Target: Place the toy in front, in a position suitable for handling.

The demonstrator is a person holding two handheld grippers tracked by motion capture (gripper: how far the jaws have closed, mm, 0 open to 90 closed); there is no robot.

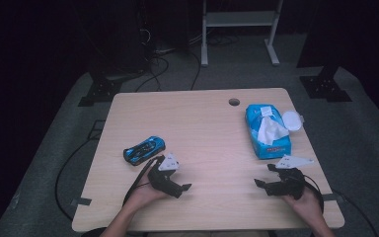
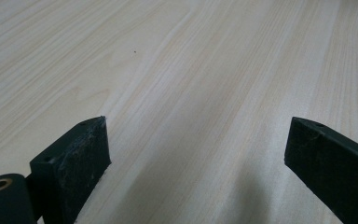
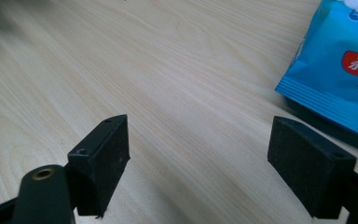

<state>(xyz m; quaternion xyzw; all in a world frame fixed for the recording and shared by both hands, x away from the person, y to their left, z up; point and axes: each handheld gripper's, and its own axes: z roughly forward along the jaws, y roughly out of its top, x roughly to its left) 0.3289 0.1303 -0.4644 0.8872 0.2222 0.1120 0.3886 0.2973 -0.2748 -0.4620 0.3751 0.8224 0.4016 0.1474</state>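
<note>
While both tongs rest low near the person, nothing is held yet, so the job looks like it is just starting. The left tongs point(image 1: 181, 190) stand wide and hold nothing; in the left gripper view bare table point(image 2: 177, 70) lies between the jaws. The toy car point(image 1: 144, 149) sits just past these tongs, a little to their left, close but not touching. To pick it up well, the left tongs should turn toward the car, go over it, and close gently across its narrow sides, not on its nose or tail, so it does not roll away.

The car is small, shiny blue with black parts, and lies slanted on the table.

The right tongs point(image 1: 265, 177) are wide too and hold nothing. The wipes pack point(image 1: 268, 130) lies just past them, and in the right gripper view its blue edge point(image 3: 335, 70) is near the right jaw. It is a soft blue bag with a white wipe point(image 1: 270, 129) poking out on top. A round white lid point(image 1: 292, 120) lies by its far right side.
</note>
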